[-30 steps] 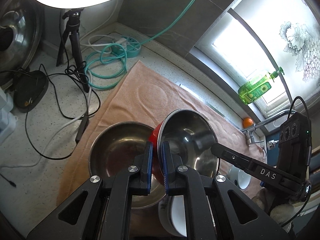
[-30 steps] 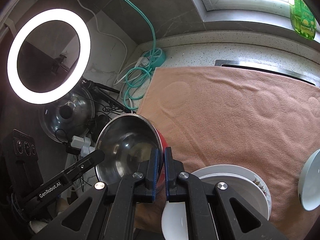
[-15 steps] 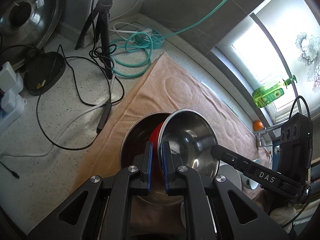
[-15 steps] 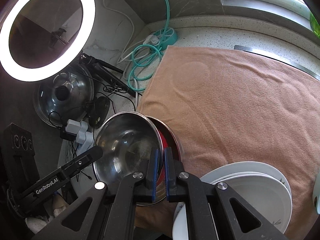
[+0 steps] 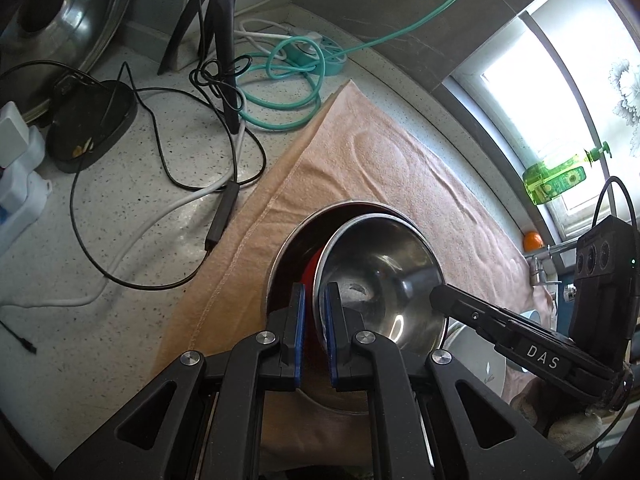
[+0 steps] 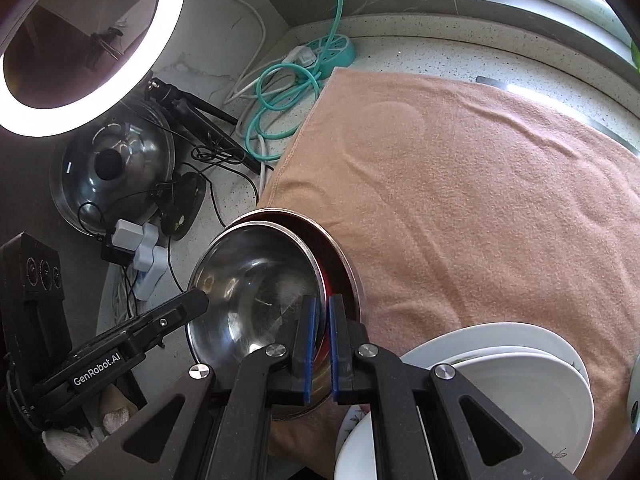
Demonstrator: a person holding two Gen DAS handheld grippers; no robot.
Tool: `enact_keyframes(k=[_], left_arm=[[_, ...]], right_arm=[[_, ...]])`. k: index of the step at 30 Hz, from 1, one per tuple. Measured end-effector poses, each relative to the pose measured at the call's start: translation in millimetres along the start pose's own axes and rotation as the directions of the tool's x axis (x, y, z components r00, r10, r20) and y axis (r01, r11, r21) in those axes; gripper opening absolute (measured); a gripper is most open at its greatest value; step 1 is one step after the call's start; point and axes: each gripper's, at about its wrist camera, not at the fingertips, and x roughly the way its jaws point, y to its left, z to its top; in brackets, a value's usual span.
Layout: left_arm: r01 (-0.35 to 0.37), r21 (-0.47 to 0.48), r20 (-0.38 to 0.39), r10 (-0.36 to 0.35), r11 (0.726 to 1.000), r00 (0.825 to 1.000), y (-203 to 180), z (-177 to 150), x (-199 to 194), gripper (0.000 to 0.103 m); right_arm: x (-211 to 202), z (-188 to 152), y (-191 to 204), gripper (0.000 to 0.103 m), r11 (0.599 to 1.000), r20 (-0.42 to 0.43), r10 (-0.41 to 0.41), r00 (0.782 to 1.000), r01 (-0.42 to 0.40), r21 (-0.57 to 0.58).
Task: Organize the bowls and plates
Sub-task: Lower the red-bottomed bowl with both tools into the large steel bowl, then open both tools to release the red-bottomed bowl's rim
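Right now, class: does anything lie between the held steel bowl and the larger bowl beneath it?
Nothing visible. The steel bowl, pinched by both the left gripper and right gripper, hangs tilted directly over the larger bowl.

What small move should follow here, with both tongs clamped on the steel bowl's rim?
Probably lower it a little further until it seats, then let go. The left tongs and right tongs pinch opposite sides of the steel bowl, which sits tilted, partly inside the bigger bowl on the towel.
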Motion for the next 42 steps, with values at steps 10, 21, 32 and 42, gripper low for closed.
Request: enact_keyframes(k=[10, 21, 32, 42], left_arm=[[-0.028, 0.017, -0.014, 0.028, 0.999, 1.0, 1, -3, 8, 0.007], [-0.035, 0.045, -0.034, 0.036, 0.998, 0.999, -4, -3, 12, 0.007], [-0.067, 0.073, -0.033, 0.069, 0.995, 0.997, -6, -1, 12, 0.012], [-0.061, 0.071, -0.031, 0.064, 0.996, 0.998, -6, 1, 8, 0.012]], right_arm=[[10, 1, 3, 0.006, 1.0, -0.013, -0.024, 1.0, 0.024, -0.017], [11, 2, 3, 0.009, 0.998, -0.014, -0.046, 0.999, 0.045, -0.034], [13, 1, 8, 0.009, 0.998, -0.029, -0.04, 0.999, 0.039, -0.048], [8, 1, 7, 0.009, 0.998, -0.034, -0.041, 0.999, 0.039, -0.043]])
